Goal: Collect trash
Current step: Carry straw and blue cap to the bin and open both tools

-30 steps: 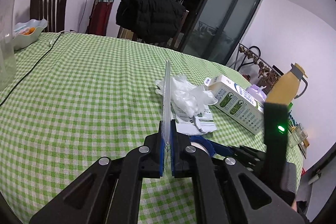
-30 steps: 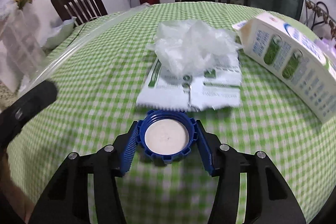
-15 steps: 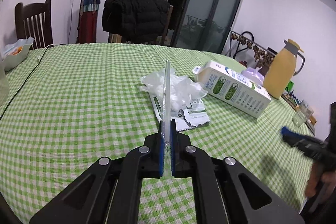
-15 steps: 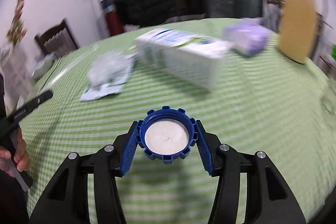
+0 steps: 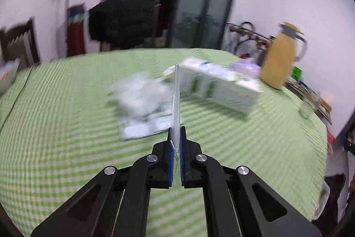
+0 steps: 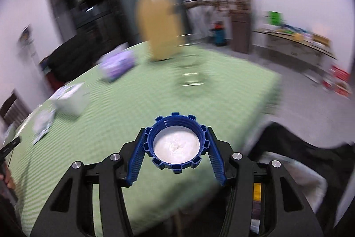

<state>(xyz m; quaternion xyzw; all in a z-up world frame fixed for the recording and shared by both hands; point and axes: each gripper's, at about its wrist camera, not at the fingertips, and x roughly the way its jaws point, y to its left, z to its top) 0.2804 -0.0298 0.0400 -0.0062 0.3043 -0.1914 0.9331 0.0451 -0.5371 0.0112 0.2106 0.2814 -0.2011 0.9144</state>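
The left gripper (image 5: pixel 176 143) has its fingers (image 5: pixel 170 157) closed on a thin clear plastic sheet (image 5: pixel 176 101), which stands edge-on between the blue pads and rises straight up past the fingertips. Beyond it, on the green checked desk (image 5: pixel 66 126), lie a crumpled clear bag (image 5: pixel 142 97) on a flat printed wrapper (image 5: pixel 144 128), with a white carton (image 5: pixel 221 90) lying on its side just to their right and a yellow jug (image 5: pixel 279 59) near the desk's far right corner. The right gripper (image 6: pixel 177 148) clamps a blue ribbed bottle cap (image 6: pixel 177 143), open side up with a white liner, held by its sides between the two fingers above the desk's near right edge.
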